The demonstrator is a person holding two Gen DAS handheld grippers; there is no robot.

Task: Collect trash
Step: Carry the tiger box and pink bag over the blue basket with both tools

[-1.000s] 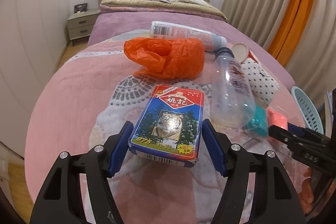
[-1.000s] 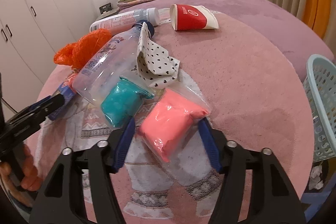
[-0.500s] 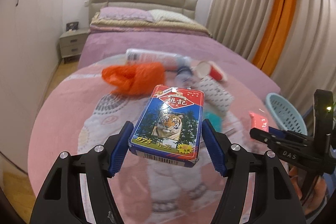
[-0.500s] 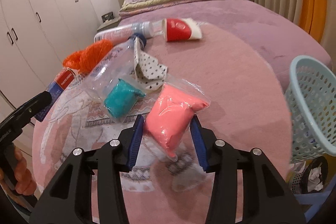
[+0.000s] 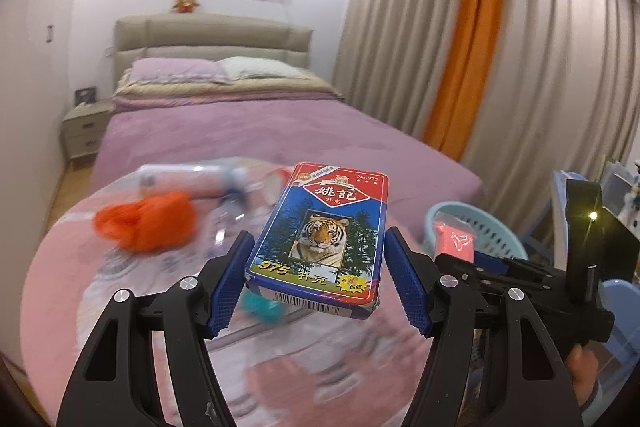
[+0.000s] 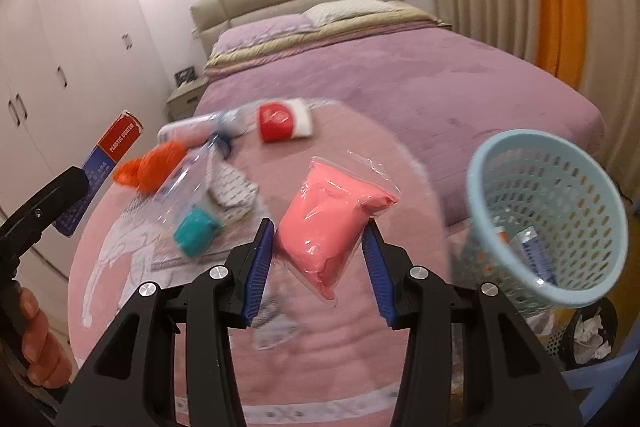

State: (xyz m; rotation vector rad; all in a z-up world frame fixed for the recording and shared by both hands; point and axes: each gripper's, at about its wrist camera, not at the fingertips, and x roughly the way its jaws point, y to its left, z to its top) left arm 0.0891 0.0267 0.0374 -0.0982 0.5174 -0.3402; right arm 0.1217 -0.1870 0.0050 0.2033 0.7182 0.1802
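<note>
Both loads had just risen off the pink bed blanket (image 6: 400,155). The left hand-held gripper (image 5: 316,277) clamped the blue tiger-print card box (image 5: 320,239); the right hand-held gripper (image 6: 318,261), jaws just tightened, pinched the clear bag of pink putty (image 6: 330,223) beside the pale-blue plastic basket (image 6: 548,219), so dropping seemed next.

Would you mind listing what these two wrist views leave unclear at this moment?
- Clear bottle, right wrist view: motion blur smears its label.
- Light blue basket, right wrist view: contents partly hidden by its wall.
- Teal packet, left wrist view: mostly hidden behind the card box.
</note>
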